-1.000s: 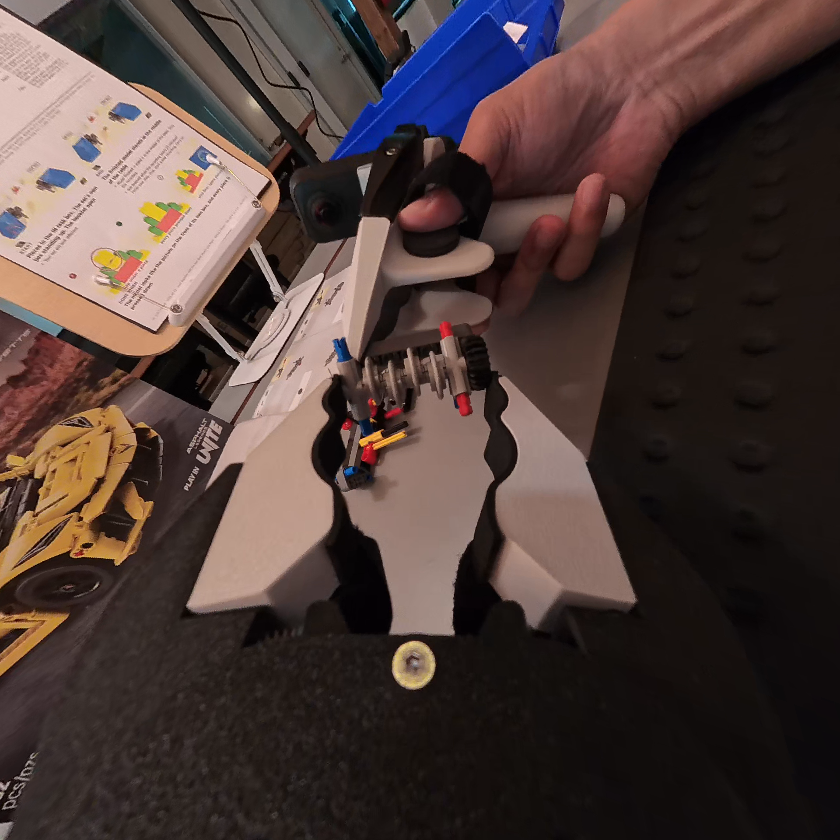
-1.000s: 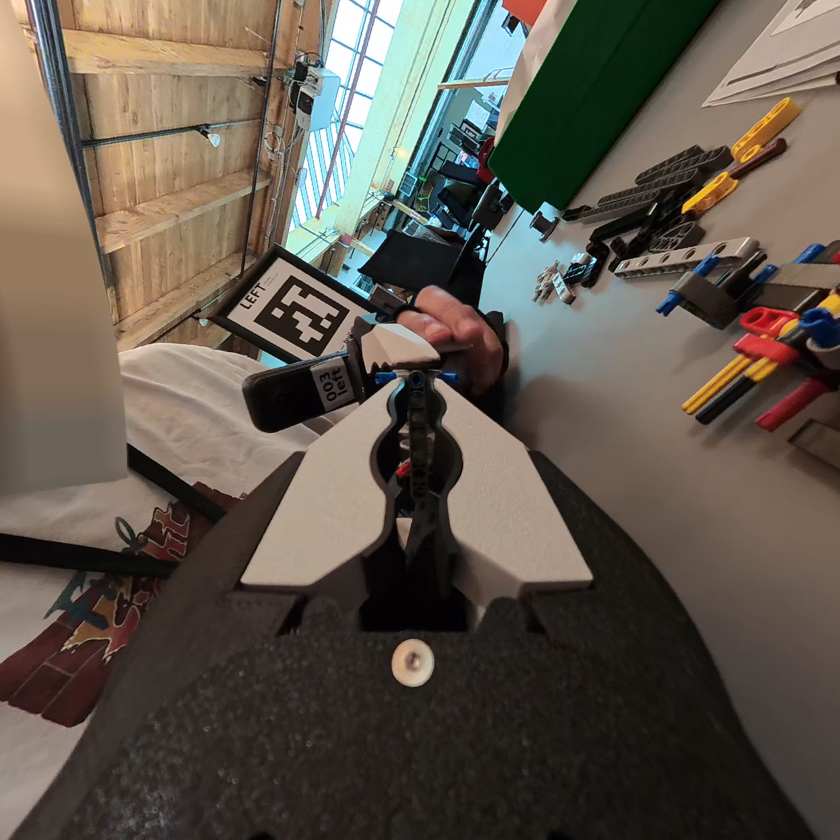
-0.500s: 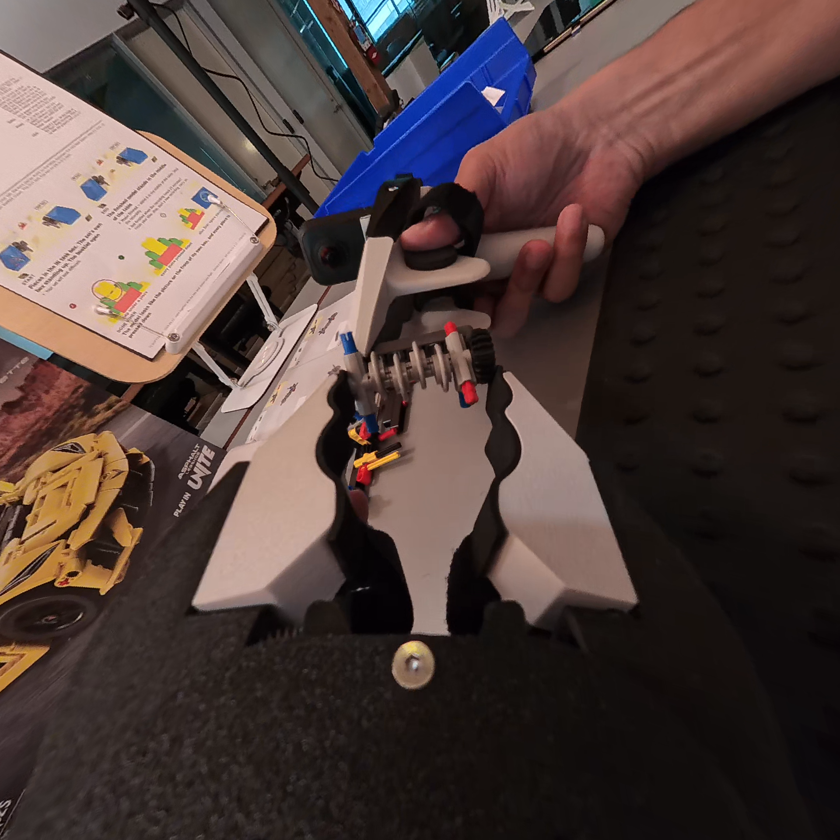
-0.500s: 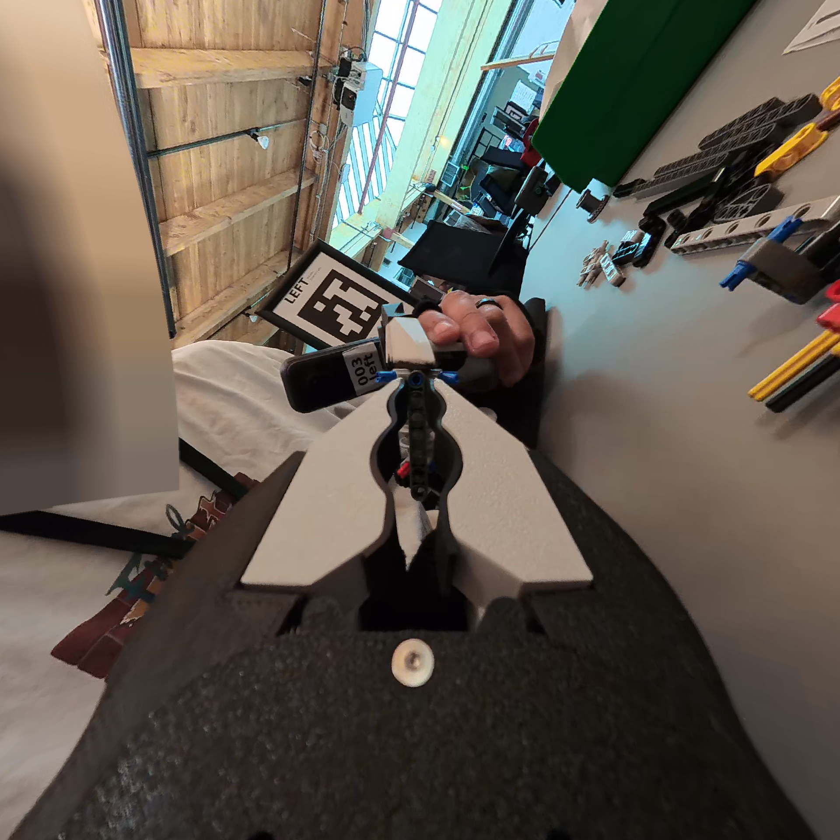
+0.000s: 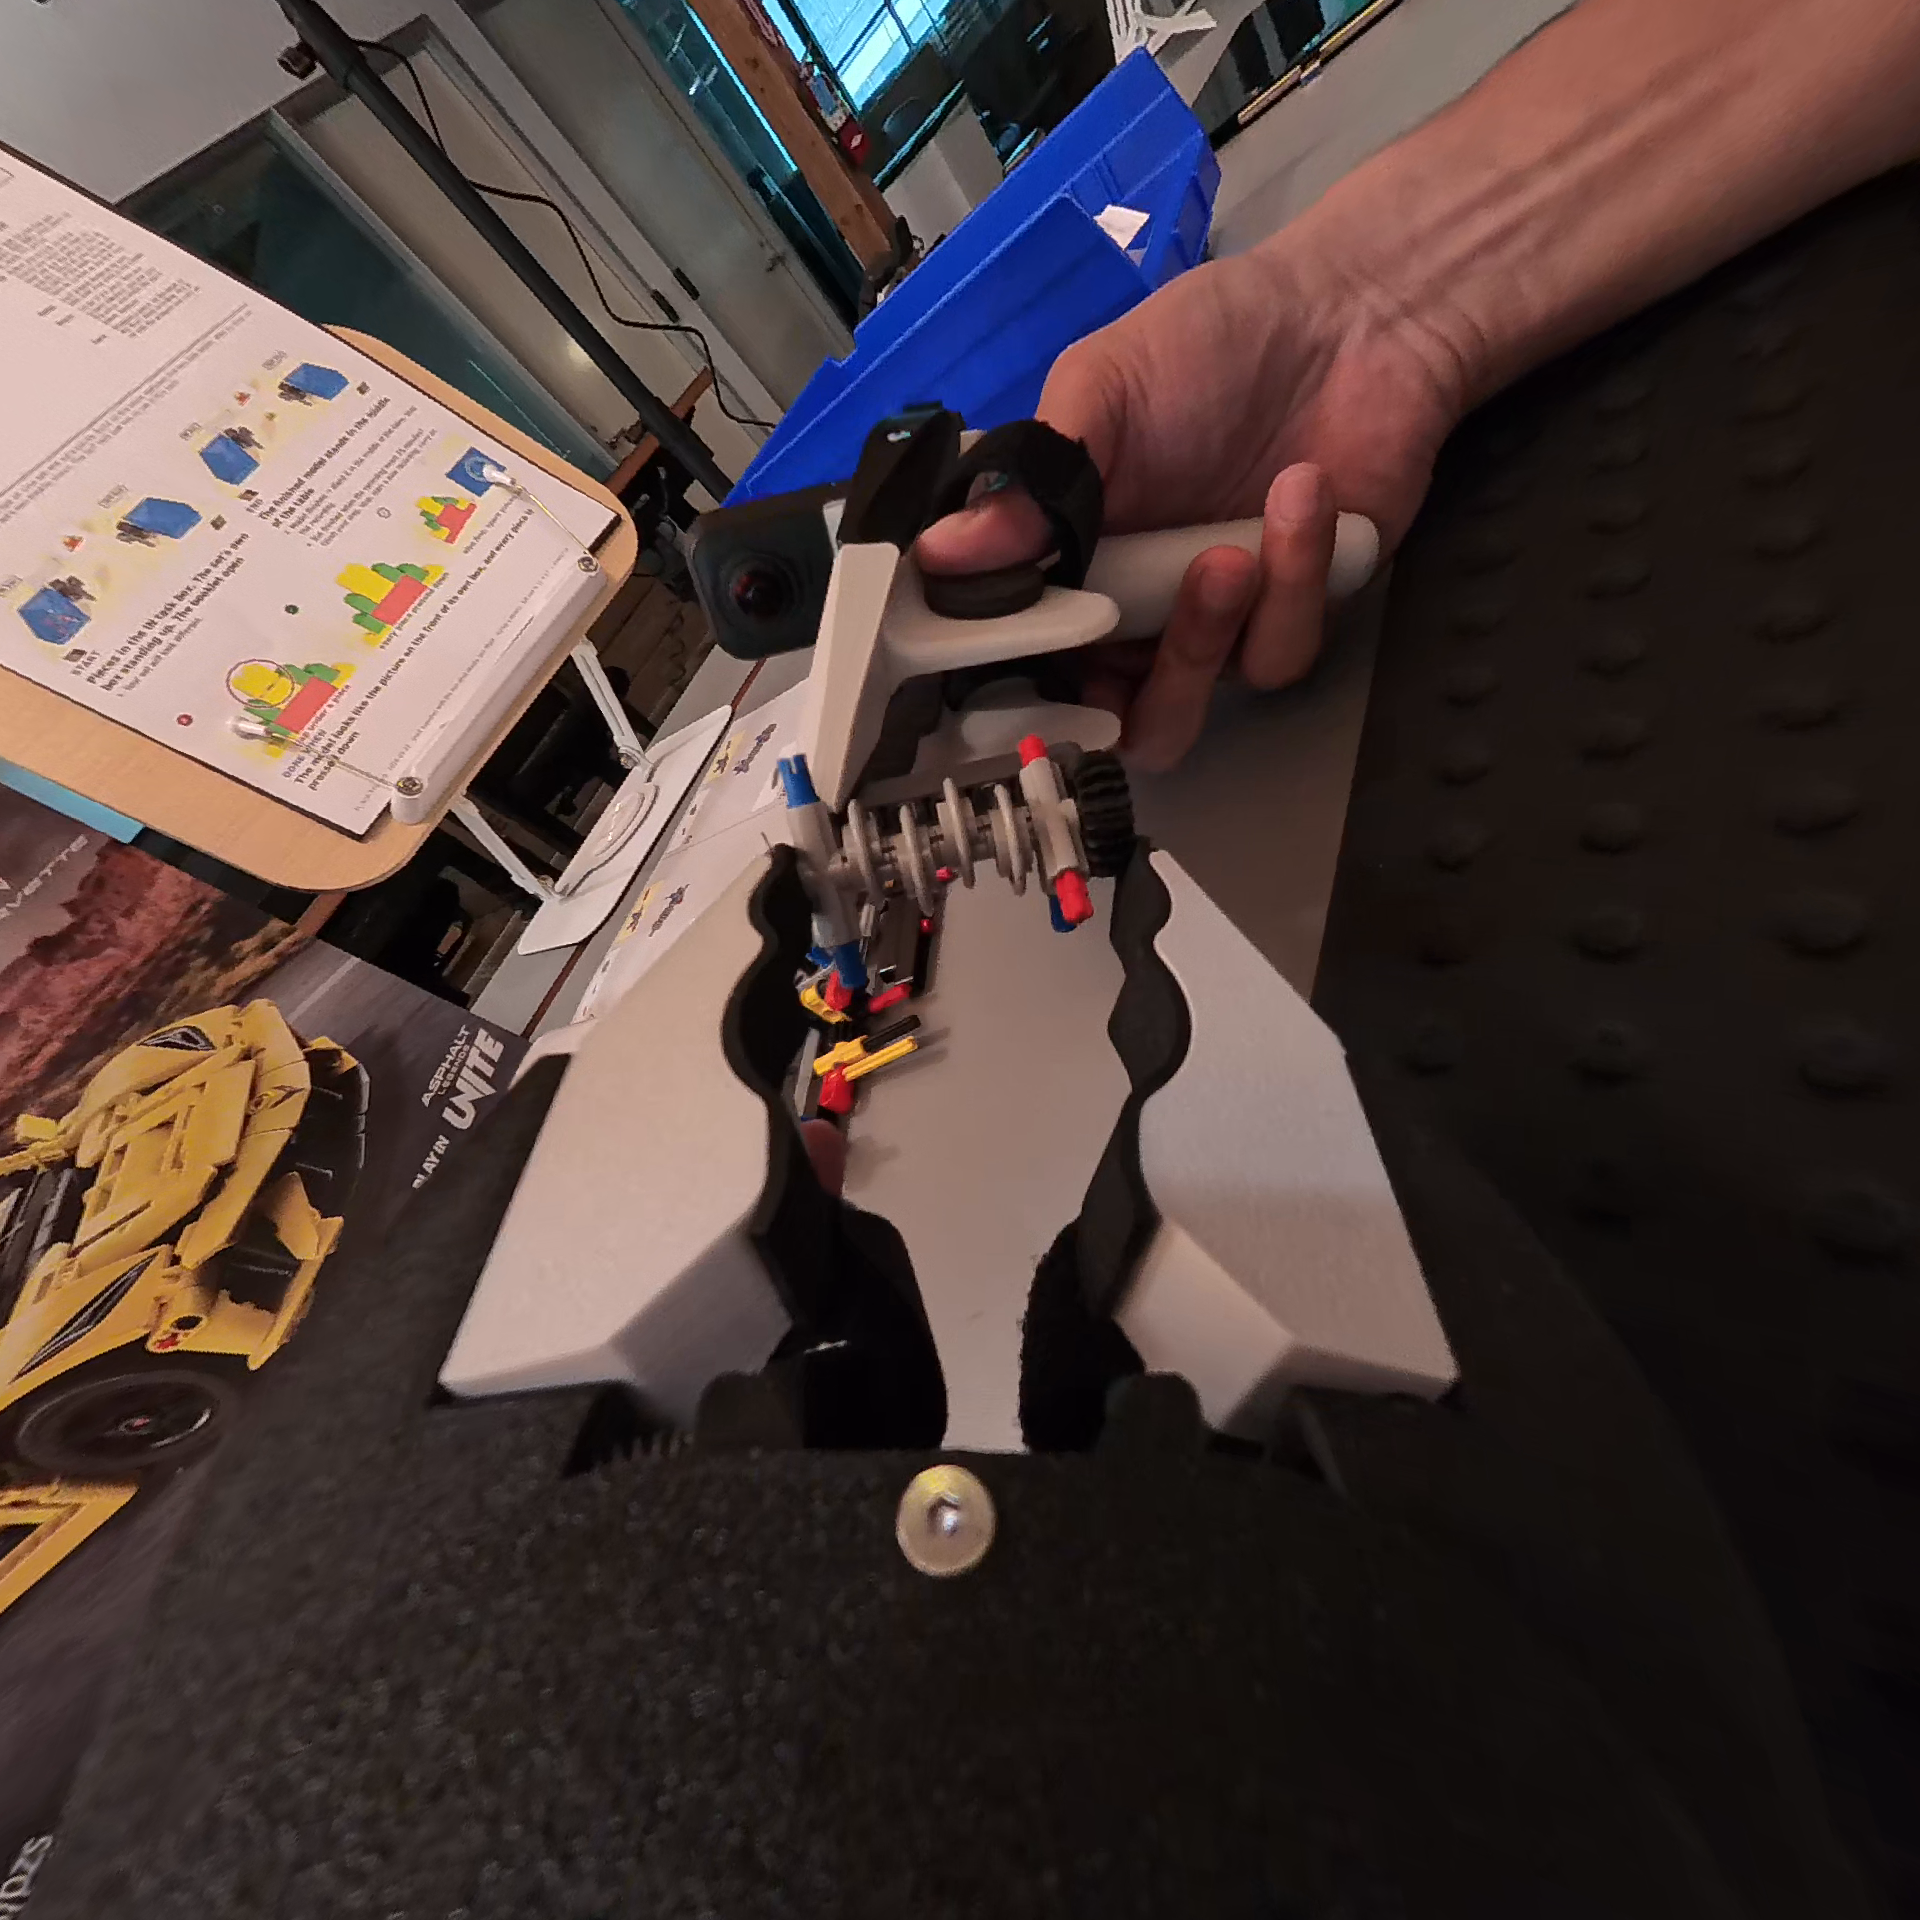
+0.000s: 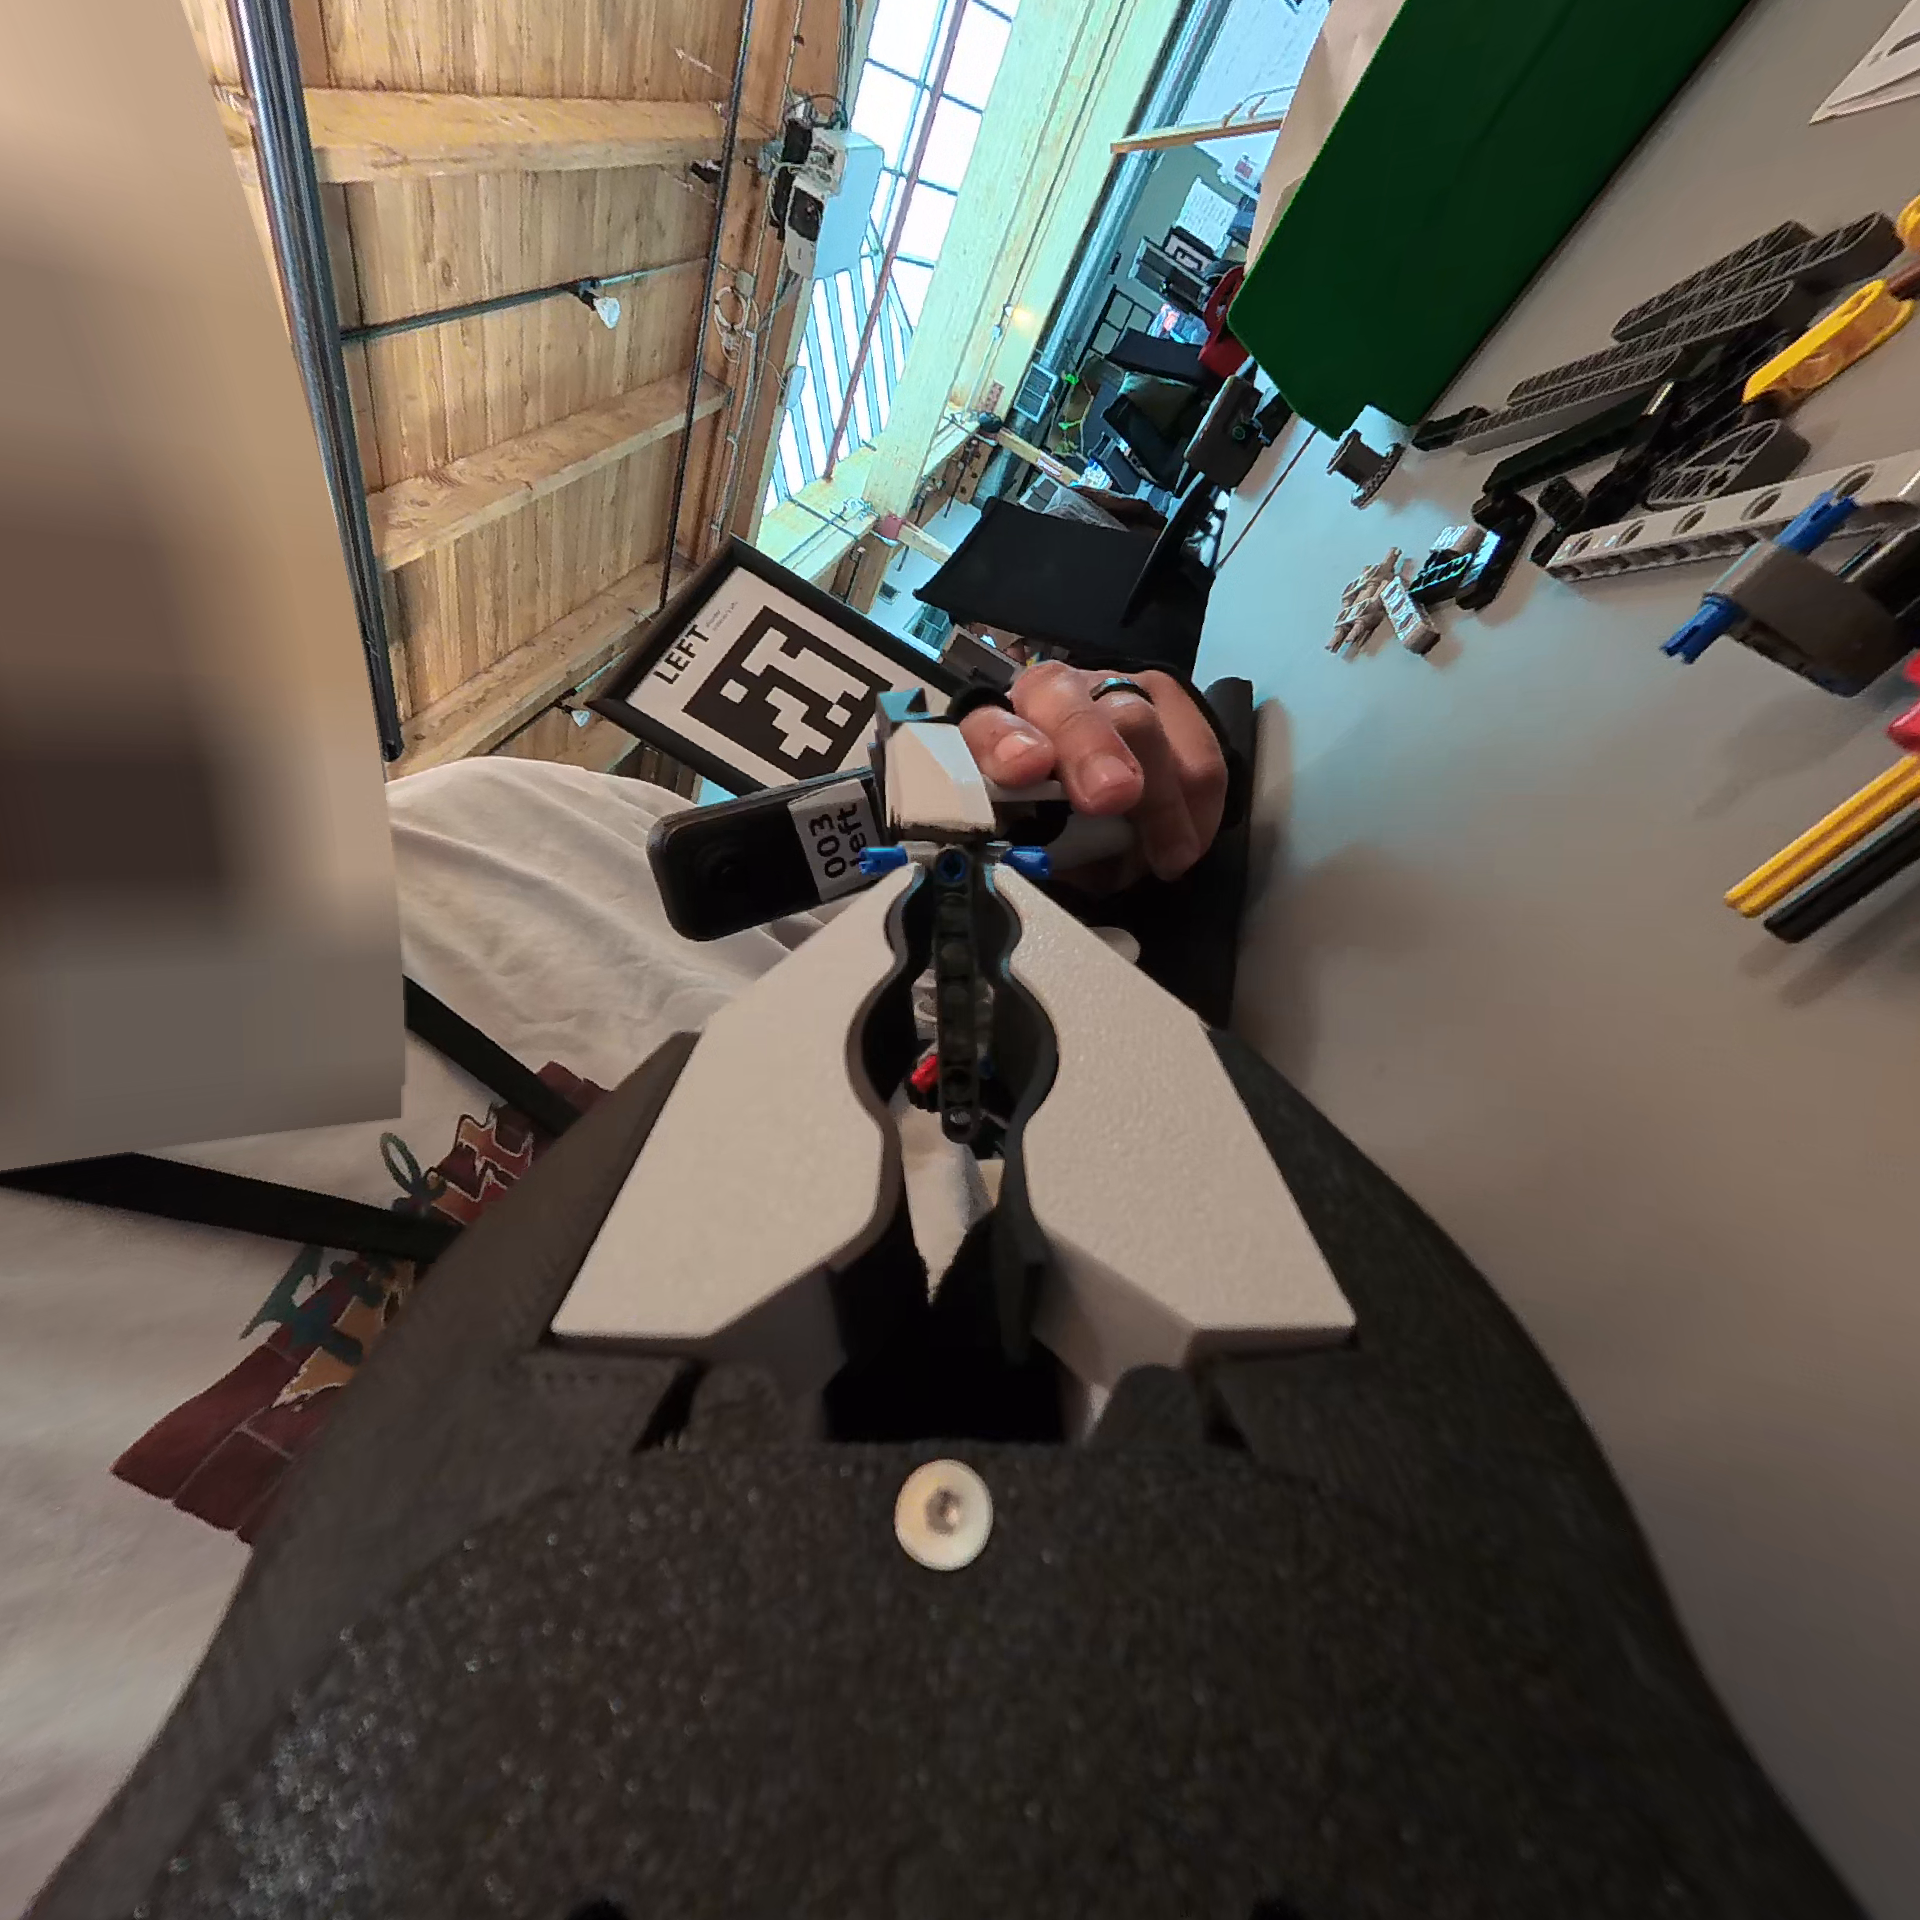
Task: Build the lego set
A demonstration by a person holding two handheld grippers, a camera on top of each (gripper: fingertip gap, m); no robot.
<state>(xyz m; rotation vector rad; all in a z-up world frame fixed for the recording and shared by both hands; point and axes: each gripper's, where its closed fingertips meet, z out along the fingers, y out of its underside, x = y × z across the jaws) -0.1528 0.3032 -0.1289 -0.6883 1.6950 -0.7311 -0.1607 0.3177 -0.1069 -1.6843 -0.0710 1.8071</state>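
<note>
The grey axle-and-gear lego assembly [image 5: 961, 831] has lifted higher above the grey table [image 5: 997, 1091]. Right gripper [image 6: 951, 883] stays clamped on it, presenting it; left gripper [image 5: 951, 883], jaws apart, straddles its ends.

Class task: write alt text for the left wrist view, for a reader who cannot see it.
The left gripper reaches open fingers around a grey Lego axle assembly held by the right gripper, above loose Lego pieces on the grey table.
</note>
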